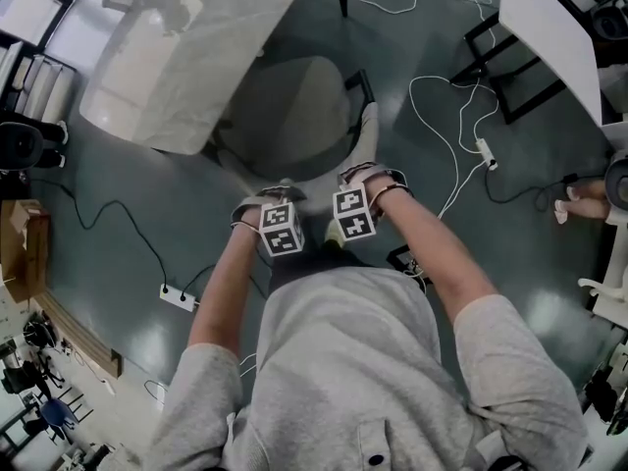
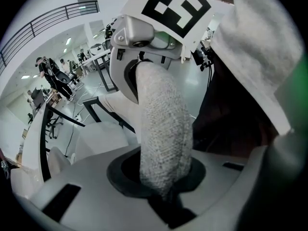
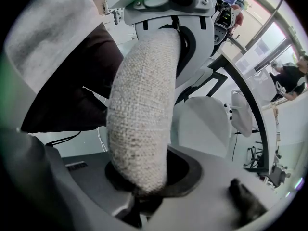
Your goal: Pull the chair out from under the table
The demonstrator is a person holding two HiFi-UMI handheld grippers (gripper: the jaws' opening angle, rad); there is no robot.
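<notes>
Nearest me are my light grey sweatshirt [image 1: 343, 361] and both bare forearms, reaching forward. My left claw [image 1: 280, 194] is clamped, jaws only narrowly apart, on the grey woven fabric backrest rim [image 2: 163, 129] of the pale beige upholstered chair [image 1: 294, 116]. The rim fills the gap between the jaws, which press on it from both sides. My right claw [image 1: 355, 175] is just beside the left and points straight down. It pinches the same rim a little farther along, its jaws likewise closed onto the cloth. Beyond them the chair's seat lies partly beneath the edge of the white rounded table [image 1: 196, 47], with its back toward me. Farther out, white cables [image 1: 451, 135] trail over the dark green-grey floor [image 1: 422, 47].
</notes>
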